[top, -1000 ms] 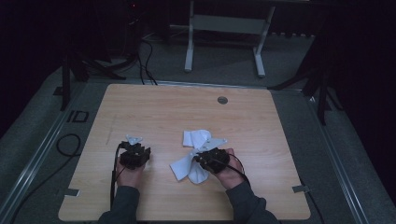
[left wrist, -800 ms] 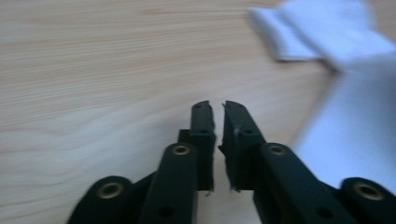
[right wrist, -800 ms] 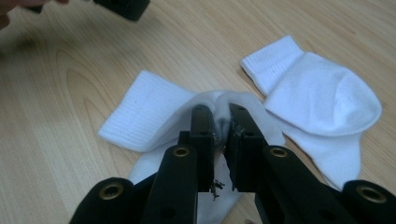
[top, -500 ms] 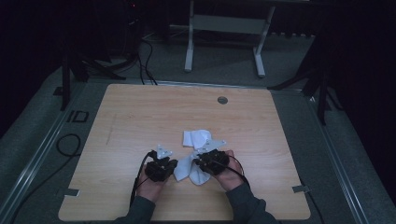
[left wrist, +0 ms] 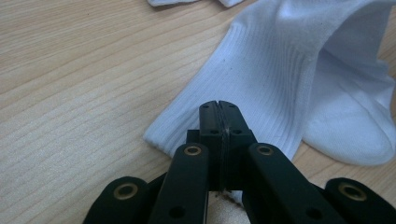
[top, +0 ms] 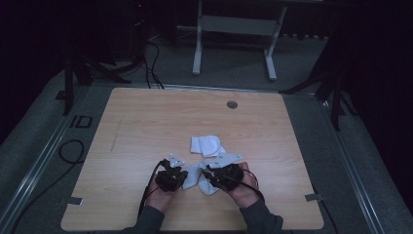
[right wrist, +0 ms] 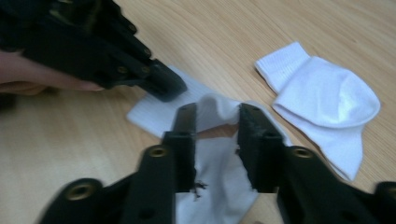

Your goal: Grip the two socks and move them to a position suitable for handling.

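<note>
Near the table's front edge, left claw [left wrist: 218, 112] is clamped on the sock's cuff [left wrist: 187, 126], right claw [right wrist: 217, 114] pinching its bunched middle.

Black two-jaw left tool [left wrist: 218, 122], brass rivets, grey top plates, dark sleeves [top: 148, 222]

**Matt cloth on pale grained wood**

The sock [left wrist: 280, 79] is white knitted cloth, ribbed along the leg and smoother at the foot, matt throughout. A second sock [right wrist: 322, 98] looks the same fabric. The table [top: 146, 122] is light wood-grain, smooth with a faint sheen, possibly laminate. The left gripper [left wrist: 218, 109] has matt black plastic jaws with brass-coloured rivets.
</note>
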Tool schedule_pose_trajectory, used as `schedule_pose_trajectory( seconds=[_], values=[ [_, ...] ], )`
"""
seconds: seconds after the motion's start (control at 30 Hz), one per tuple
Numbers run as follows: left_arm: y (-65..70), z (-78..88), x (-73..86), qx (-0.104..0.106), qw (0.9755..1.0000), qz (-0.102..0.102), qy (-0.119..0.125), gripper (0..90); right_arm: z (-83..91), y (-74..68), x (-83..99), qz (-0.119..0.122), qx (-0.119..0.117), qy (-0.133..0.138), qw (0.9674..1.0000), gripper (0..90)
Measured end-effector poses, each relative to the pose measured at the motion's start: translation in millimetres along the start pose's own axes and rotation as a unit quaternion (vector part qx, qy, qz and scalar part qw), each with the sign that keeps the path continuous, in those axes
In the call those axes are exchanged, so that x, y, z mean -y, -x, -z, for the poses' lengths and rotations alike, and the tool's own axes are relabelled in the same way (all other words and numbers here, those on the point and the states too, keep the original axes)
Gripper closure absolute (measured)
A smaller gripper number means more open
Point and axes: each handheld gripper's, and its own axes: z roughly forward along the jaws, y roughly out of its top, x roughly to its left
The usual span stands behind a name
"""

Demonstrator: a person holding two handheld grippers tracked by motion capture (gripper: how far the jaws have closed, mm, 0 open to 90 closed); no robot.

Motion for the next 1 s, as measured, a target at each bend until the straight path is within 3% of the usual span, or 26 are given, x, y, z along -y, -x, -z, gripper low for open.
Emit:
schedule_pose_trajectory(
  seconds=[0.07, 0.2, 0.3, 0.37, 0.7, 0.9, 0.93, 1.0],
  values=[
    [-0.3, -0.1, -0.1, 0.000, 1.0000, 0.000, 0.000, 89.2, -5.3, -8.3, 5.1, 0.009, -0.021, -0.008, 0.9997, 81.7],
    [-2.7, 0.5, -0.4, 0.001, 1.0000, 0.001, -0.004, 89.2, -28.8, -18.3, 19.7, 0.012, -0.035, -0.047, 0.9982, 83.2],
    [-7.1, 1.7, -0.7, 0.000, 1.0000, 0.004, -0.006, 89.2, -40.2, -17.2, 33.0, 0.003, -0.035, -0.073, 0.9967, 84.7],
    [-10.9, 2.7, -0.5, 0.000, 0.9999, 0.011, -0.008, 89.2, -37.6, -12.1, 39.7, -0.005, -0.036, -0.073, 0.9967, 85.0],
    [-26.8, 7.2, -0.2, -0.009, 0.9994, 0.029, -0.014, 89.2, -7.8, 24.9, 68.6, -0.042, 0.005, -0.086, 0.9954, 84.0],
    [-31.9, 8.9, 0.1, -0.013, 0.9993, 0.030, -0.017, 89.2, 4.4, 41.6, 79.0, -0.039, 0.062, -0.103, 0.9920, 82.4],
    [-31.9, 8.9, 0.1, -0.013, 0.9993, 0.030, -0.017, 89.2, 4.4, 41.6, 79.0, -0.039, 0.062, -0.103, 0.9920, 82.4],
    [-33.7, 9.5, 0.3, -0.013, 0.9993, 0.032, -0.017, 89.2, 9.3, 49.6, 83.6, -0.056, 0.078, -0.104, 0.9900, 81.8]
  ],
)
